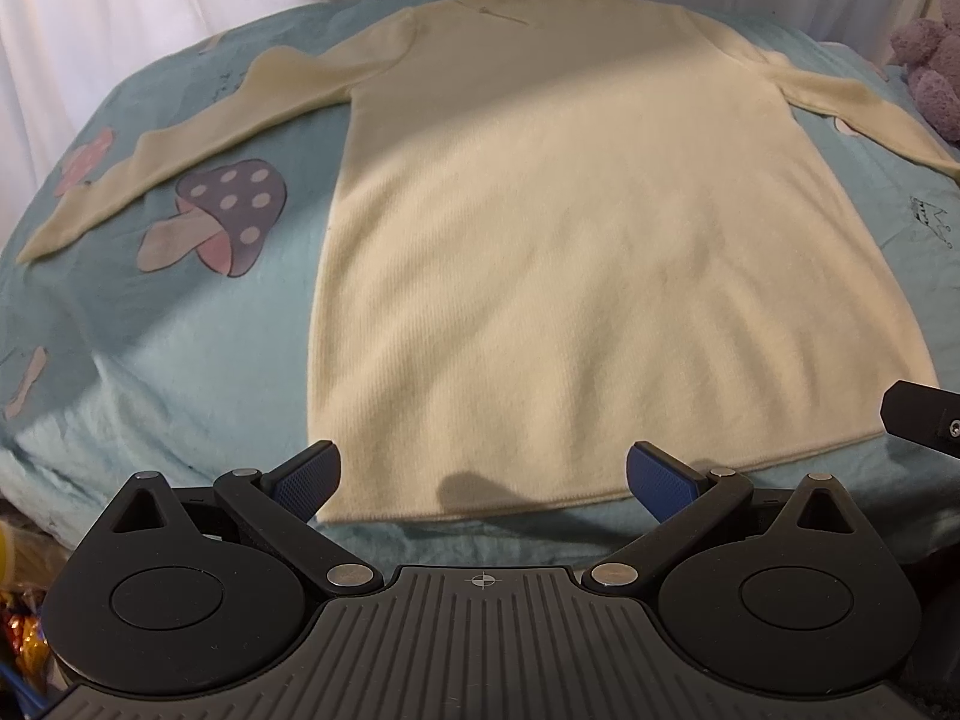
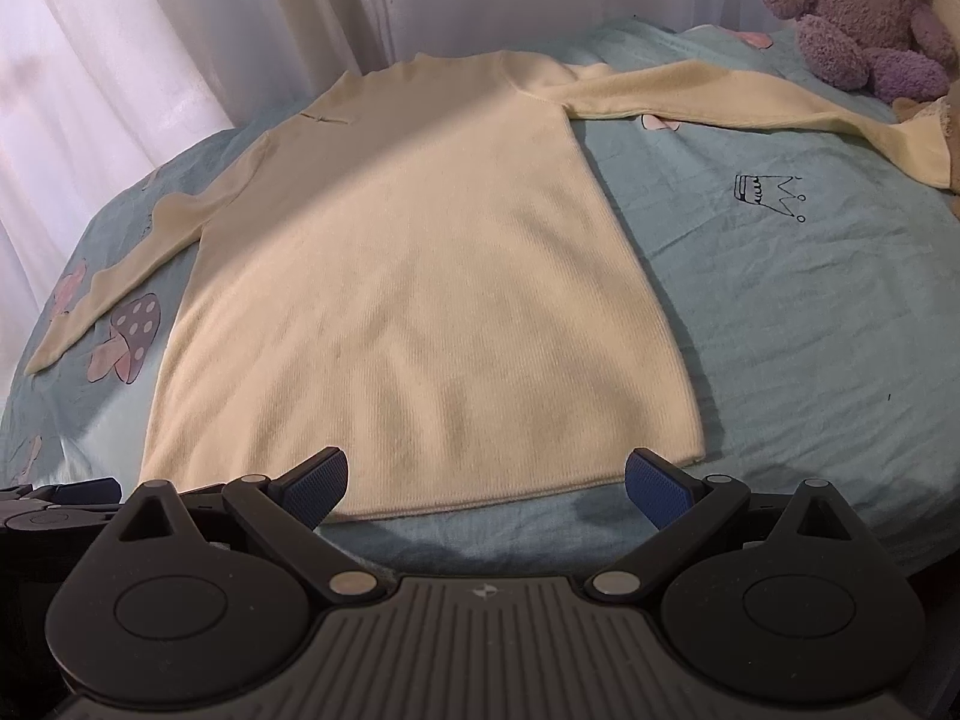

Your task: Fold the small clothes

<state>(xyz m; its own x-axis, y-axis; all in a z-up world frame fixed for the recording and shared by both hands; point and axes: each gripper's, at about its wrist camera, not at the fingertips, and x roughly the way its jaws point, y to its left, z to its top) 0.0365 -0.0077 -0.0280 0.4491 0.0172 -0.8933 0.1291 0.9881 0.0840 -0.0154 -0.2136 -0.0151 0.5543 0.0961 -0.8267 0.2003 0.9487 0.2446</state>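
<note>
Here both the left gripper (image 1: 483, 480) and right gripper (image 2: 486, 483) gape wide, holding nothing, just short of the sweater's (image 1: 576, 252) hem. It lies flat on the bedspread (image 2: 780, 330), long axis running straight away, each near its own corner. Only the right view shows the whole right sleeve (image 2: 750, 99).

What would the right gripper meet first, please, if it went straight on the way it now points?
Probably the cream sweater: the right gripper, jaws open, points at its hem, though its height above the cloth is unclear.
</note>
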